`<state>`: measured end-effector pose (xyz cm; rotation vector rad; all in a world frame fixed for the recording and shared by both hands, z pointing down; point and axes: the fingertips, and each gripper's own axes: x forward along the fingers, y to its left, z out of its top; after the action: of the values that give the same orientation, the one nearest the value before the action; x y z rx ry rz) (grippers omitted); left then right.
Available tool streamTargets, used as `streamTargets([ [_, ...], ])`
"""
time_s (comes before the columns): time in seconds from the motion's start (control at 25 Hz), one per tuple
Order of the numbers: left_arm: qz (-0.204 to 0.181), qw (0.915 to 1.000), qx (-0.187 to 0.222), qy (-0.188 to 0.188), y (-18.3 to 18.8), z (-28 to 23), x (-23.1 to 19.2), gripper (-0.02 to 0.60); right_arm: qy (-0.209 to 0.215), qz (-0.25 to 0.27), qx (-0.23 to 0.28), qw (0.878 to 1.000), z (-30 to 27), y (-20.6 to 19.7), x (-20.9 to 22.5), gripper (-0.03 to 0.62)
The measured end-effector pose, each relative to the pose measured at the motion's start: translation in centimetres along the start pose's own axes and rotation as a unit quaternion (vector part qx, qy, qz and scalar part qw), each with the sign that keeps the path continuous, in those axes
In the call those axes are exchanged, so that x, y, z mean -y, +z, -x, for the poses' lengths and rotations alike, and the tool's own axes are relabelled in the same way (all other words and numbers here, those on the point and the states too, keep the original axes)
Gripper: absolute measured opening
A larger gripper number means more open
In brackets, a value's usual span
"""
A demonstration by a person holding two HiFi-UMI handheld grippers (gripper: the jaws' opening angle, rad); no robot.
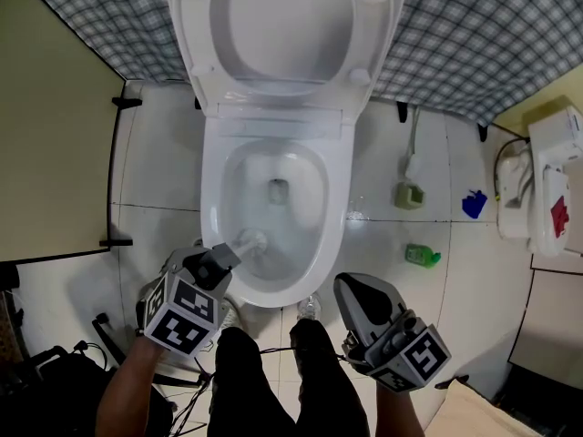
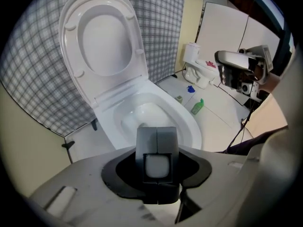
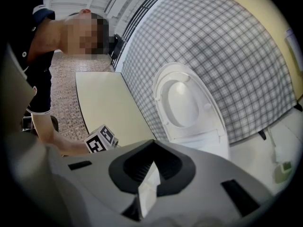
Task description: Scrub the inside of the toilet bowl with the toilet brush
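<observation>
Left gripper, lower left of frame: jaws pinching the toilet brush handle. I see its white head inside the toilet bowl, lower-left part of the basin. Right gripper, lower right: jaws pressed together, empty, outside the rim

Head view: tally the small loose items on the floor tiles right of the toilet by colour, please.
Green: 1, the bottle
Blue: 1, the small blue object
Grey-green: 1, the boxy object at the end of a white stem
Total: 3
</observation>
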<state>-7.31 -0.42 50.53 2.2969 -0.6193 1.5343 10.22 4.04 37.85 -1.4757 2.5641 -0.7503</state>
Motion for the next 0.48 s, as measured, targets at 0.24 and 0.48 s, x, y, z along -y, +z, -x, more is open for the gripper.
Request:
streamTargets([
  [0.24,0.025,0.9976,0.02,0.062,0.5,-0.6,-4.2,0.187,0.001,-0.001,-0.008,1.0,-0.8,-0.4,0.2,0.0],
  [0.48,-0.004,0.9934,0.021,0.113,1.8,-2.1,-6.6,0.187,-0.002,0.008,-0.014,1.0,-1.2,-0.1,1.1,0.0],
])
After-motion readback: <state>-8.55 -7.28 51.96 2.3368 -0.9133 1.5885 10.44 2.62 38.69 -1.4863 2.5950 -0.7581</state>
